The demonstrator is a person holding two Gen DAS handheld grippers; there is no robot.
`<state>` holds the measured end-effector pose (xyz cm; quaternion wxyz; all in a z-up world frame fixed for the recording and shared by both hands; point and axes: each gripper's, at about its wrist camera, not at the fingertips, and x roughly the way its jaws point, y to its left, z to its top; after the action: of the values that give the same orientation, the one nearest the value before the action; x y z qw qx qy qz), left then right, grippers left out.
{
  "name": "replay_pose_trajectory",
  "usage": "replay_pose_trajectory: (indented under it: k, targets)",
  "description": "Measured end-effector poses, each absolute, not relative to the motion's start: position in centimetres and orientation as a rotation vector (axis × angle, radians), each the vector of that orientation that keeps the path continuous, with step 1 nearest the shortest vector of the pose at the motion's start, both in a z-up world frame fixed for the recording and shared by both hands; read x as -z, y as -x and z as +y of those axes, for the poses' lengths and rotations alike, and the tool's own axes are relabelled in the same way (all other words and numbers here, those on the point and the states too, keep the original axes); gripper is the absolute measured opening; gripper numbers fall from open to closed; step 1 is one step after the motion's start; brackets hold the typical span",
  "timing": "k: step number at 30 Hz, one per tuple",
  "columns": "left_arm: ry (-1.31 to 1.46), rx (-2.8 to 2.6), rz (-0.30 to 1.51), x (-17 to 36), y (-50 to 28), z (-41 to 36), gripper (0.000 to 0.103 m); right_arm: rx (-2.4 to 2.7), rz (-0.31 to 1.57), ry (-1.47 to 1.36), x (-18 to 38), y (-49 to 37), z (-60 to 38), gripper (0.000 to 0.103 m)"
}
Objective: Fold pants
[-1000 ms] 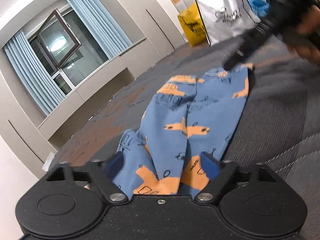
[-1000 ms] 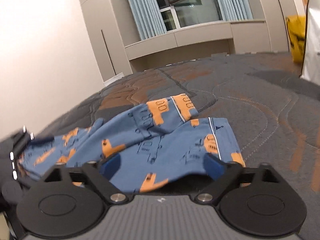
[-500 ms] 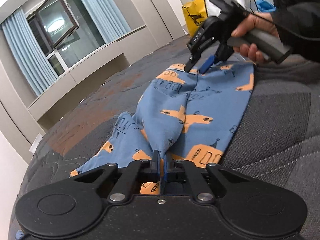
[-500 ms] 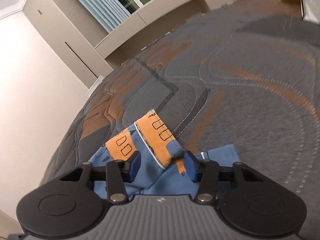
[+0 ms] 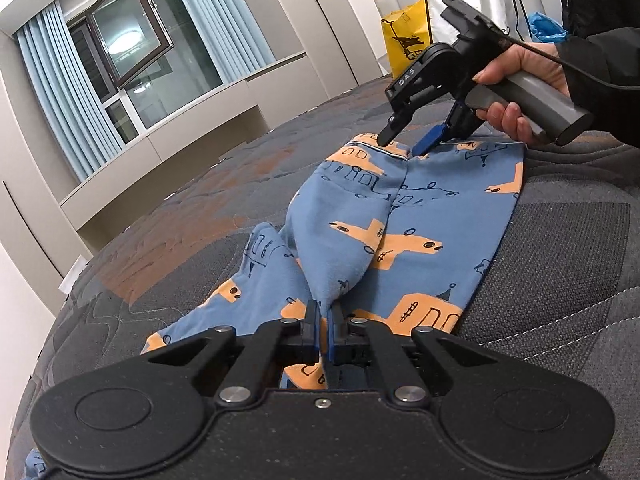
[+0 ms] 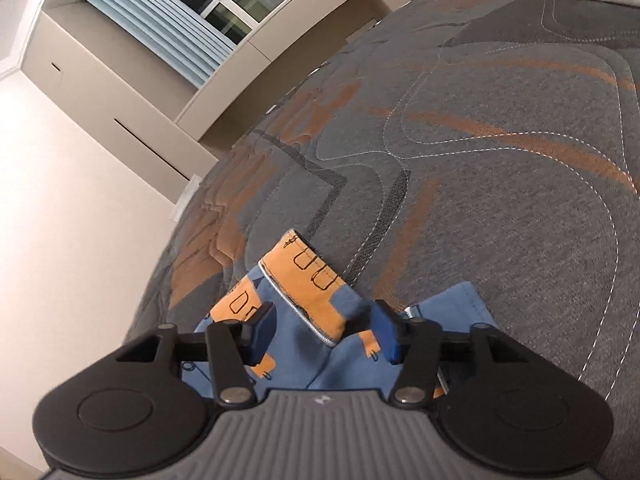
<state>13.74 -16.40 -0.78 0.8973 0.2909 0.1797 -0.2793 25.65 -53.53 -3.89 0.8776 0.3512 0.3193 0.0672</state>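
Note:
Blue pants (image 5: 400, 216) with orange vehicle prints lie crumpled on the quilted bed. My left gripper (image 5: 323, 320) is shut on a raised fold of the blue cloth at the pants' near end. At the far end, a hand holds my right gripper (image 5: 402, 144), tips down on the orange-printed edge. In the right wrist view this orange fold of the pants (image 6: 308, 280) stands between the fingers of my right gripper (image 6: 324, 332). Its jaws are opening, and the blue pads (image 6: 262, 328) stand clear of the cloth.
The bed cover (image 5: 560, 264) is grey with orange stitched patterns and stretches wide past the pants (image 6: 500, 140). A yellow bag (image 5: 404, 40) and a white bag (image 5: 468, 4) stand at the bed's far side. A beige wall, cabinets and a window (image 5: 132, 60) lie beyond.
My left gripper has shut on the near fold of the pants. The right gripper swung in to the far end, rolled, and now straddles the orange-printed edge.

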Motion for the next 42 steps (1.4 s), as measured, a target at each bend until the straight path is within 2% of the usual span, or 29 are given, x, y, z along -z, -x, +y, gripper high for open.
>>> replay_pose_trajectory:
  k: [5, 7, 8, 9, 12, 17, 22, 27, 32, 37, 40, 42]
  targets:
    - [-0.589, 0.569, 0.375, 0.7, -13.9, -16.3, 0.003, -0.109, 0.67, -0.747, 4.2, -26.8, -53.0, 0.05]
    - [-0.589, 0.563, 0.375, 0.7, -13.9, -16.2, 0.003, -0.112, 0.663, -0.777, 4.2, -27.0, -53.2, 0.029]
    - [-0.587, 0.559, 0.375, 0.7, -13.9, -16.2, 0.003, -0.115, 0.659, -0.791, 4.2, -27.1, -53.3, 0.012]
    - [-0.582, 0.554, 0.375, 0.6, -14.0, -16.2, 0.003, -0.121, 0.649, -0.814, 4.2, -27.1, -53.4, 0.008]
    - [-0.549, 0.534, 0.37, 0.1, -14.2, -15.8, 0.003, -0.148, 0.595, -0.81, 3.1, -26.8, -53.4, 0.006]
    - [-0.489, 0.537, 0.328, -1.6, -14.0, -15.4, 0.003, -0.201, 0.48, -0.725, -2.0, -24.5, -53.4, 0.006]
    - [-0.509, 0.607, 0.279, -1.8, -12.1, -16.0, 0.003, -0.195, 0.384, -0.654, -5.2, -18.3, -55.4, 0.006]
    - [-0.549, 0.667, 0.342, 0.4, -11.7, -17.2, 0.003, -0.076, 0.446, -0.629, -2.2, -12.6, -57.2, 0.006]
    - [-0.583, 0.66, 0.41, 2.3, -11.5, -17.9, 0.003, -0.039, 0.569, -0.672, 2.2, -11.1, -58.1, 0.006]
    - [-0.59, 0.659, 0.424, 2.5, -11.6, -17.6, 0.004, -0.044, 0.598, -0.626, 2.4, -10.5, -57.8, 0.007]
    - [-0.577, 0.656, 0.426, 2.4, -11.7, -17.7, 0.007, -0.028, 0.613, -0.508, 1.3, -10.9, -56.6, 0.02]
    - [-0.56, 0.651, 0.429, 2.3, -11.7, -17.6, 0.011, -0.014, 0.592, -0.426, 0.0, -11.6, -55.8, 0.047]
